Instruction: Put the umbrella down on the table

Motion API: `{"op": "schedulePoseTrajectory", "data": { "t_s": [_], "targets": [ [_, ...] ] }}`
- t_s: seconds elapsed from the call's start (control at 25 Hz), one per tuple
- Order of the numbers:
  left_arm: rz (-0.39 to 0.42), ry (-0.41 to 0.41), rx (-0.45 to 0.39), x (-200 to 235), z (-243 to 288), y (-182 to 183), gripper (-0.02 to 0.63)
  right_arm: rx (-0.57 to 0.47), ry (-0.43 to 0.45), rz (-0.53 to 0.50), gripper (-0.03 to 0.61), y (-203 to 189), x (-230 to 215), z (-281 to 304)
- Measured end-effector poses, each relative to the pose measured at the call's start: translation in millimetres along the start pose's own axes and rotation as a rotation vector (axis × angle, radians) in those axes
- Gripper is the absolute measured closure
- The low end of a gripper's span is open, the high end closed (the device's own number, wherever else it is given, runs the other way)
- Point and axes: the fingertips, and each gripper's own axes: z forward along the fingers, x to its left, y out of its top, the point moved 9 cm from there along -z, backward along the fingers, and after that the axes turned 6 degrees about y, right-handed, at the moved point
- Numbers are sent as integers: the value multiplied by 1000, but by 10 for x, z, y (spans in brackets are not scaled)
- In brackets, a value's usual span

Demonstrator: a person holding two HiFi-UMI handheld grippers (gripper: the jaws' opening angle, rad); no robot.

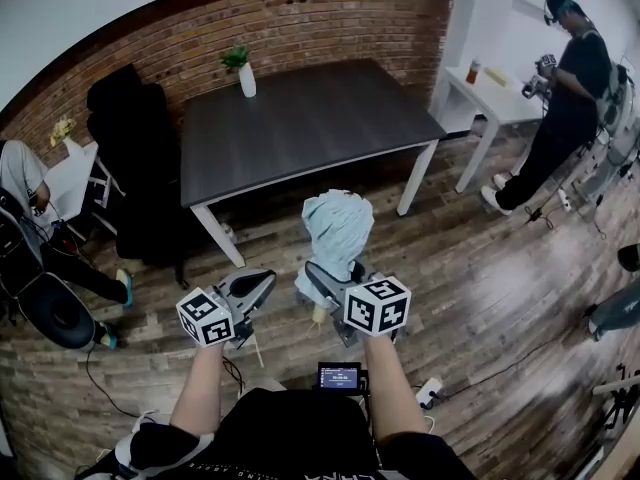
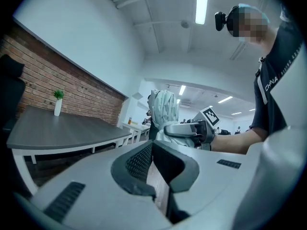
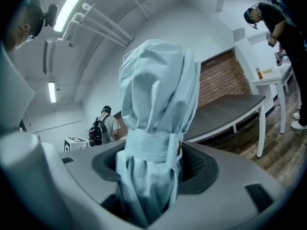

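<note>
The right hand-held gripper is clamped on the umbrella. Its two pads press the folded cloth from either side, right at the strap band that wraps the bundle, so the thing to be set down is in hand and off the floor. The left hand-held gripper hangs just beside it on the person's left. Its jaws are drawn together to a narrow slit with nothing I can make out between them, and it is apart from the umbrella. The umbrella's long axis runs across the right jaws, close to upright: the fat gathered end of the canopy rises above the pads, and the thinner part drops below them. The counter lies straight ahead of both grippers, well apart from them across a strip of wooden floor. Its near edge faces the person, and its dark top is bare except for a small plant in a white vase near the far left corner. I judge that the coming move falls to the right hand: carry the umbrella forward over the near edge, then tip its long axis from upright to flat along the top. The umbrella is pale blue-grey, collapsed short, soft and pleated, and cinched by a band of the same cloth with a small round snap.
</note>
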Motion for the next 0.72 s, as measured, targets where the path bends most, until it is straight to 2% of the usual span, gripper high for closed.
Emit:
{"op": "schedulePoseTrajectory", "data": {
  "t_s": [0.24,0.4,0.72],
  "targets": [
    [-17,29,3,193,236,-2,611,26,6,17,287,49,-284,133],
    [-27,21,5,423,448,-22,611,29,5,28,287,117,-505,306],
    [-41,-18,4,1346,992,212,611,28,-36,64,287,468,-1057,980]
  ]
}}
